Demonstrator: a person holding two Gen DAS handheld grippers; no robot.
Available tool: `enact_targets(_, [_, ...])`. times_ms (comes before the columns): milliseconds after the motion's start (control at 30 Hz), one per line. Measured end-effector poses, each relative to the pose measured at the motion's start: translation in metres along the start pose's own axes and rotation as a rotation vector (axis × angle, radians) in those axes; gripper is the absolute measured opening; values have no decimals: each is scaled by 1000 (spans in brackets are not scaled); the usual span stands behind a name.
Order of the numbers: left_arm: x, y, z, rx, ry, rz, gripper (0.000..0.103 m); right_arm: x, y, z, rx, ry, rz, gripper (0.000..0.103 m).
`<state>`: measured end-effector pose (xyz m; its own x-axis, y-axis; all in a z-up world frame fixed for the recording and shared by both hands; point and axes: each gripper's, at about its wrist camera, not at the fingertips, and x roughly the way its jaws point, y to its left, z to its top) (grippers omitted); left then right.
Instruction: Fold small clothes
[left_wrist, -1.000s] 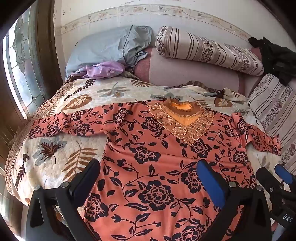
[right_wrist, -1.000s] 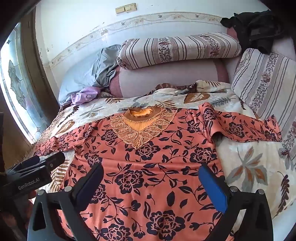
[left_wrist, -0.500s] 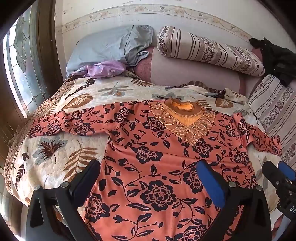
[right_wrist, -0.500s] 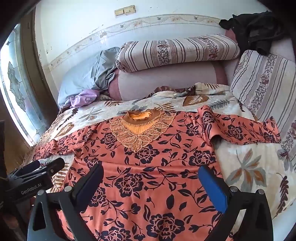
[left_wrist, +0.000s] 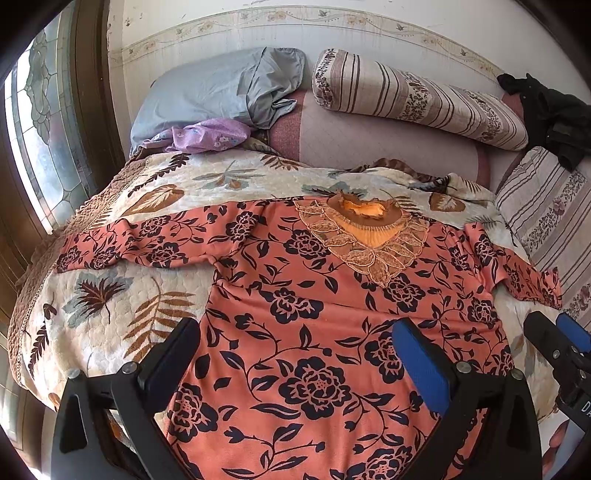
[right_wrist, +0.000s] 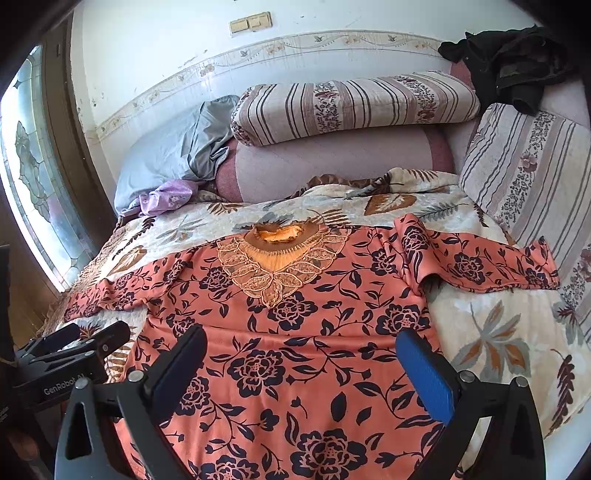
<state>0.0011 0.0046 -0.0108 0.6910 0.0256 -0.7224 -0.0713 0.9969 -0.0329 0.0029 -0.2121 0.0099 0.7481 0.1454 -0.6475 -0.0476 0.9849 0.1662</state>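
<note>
- Blouse (left_wrist: 325, 332): lies flat, front up, on the bed (left_wrist: 122, 295), sleeves spread to both sides.
- Left hand-held gripper (left_wrist: 295, 354): jaws wide apart, holding nothing, above the blouse's lower part.
- Right hand-held gripper (right_wrist: 301, 363): jaws wide apart, holding nothing, above the same area.

Hem, pillow and dark clothes only partly seen

The floral top's (left_wrist: 325, 332) hem runs off the bottom edge in both wrist views, so its lower end cannot be told; the left gripper's (left_wrist: 295, 354) fingers cover part of its cloth, as do the right gripper's (right_wrist: 299, 363); the right gripper's lettering in the left view is cut at the edge; the grey pillow (right_wrist: 166, 158) is half hidden behind the striped bolster (right_wrist: 351, 103); the dark garment (right_wrist: 513, 62) is bunched, its kind unclear; the bedspread (left_wrist: 110, 295) drops out of sight at the bed's side.
</note>
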Motion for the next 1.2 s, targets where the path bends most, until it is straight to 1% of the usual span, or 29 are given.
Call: enact_targets(1200, [0,-1,-1,10,-2,-16,103,0,6,8,-18,-15,9,103])
